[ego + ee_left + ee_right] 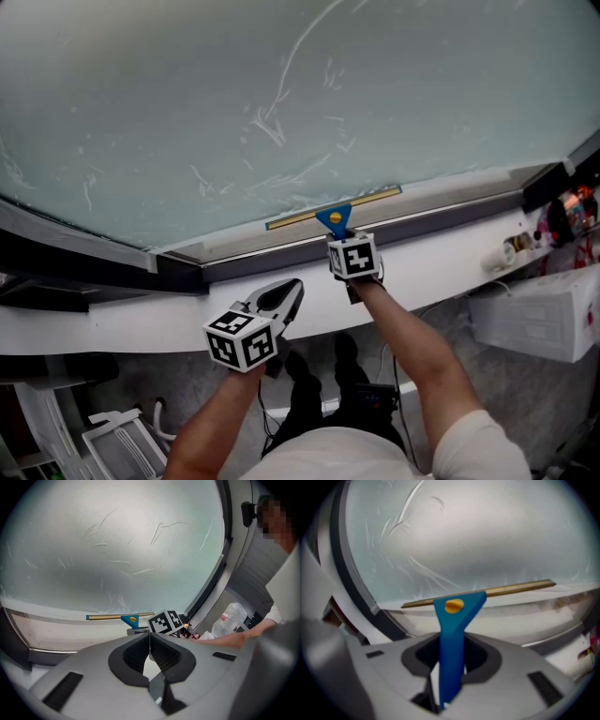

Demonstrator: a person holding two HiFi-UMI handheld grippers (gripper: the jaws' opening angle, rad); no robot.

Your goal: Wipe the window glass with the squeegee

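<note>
The squeegee has a blue handle with a yellow knob and a long brass blade. My right gripper is shut on the handle. The blade lies across the bottom edge of the frosted, streaked window glass, just above the lower frame. In the left gripper view the squeegee shows ahead beside the right gripper's marker cube. My left gripper is shut with nothing in it and hangs below the sill, left of the right hand.
A white sill and dark window frame run under the glass. Small bottles and clutter sit at the sill's right end, above a white box. A white rack stands on the floor at lower left.
</note>
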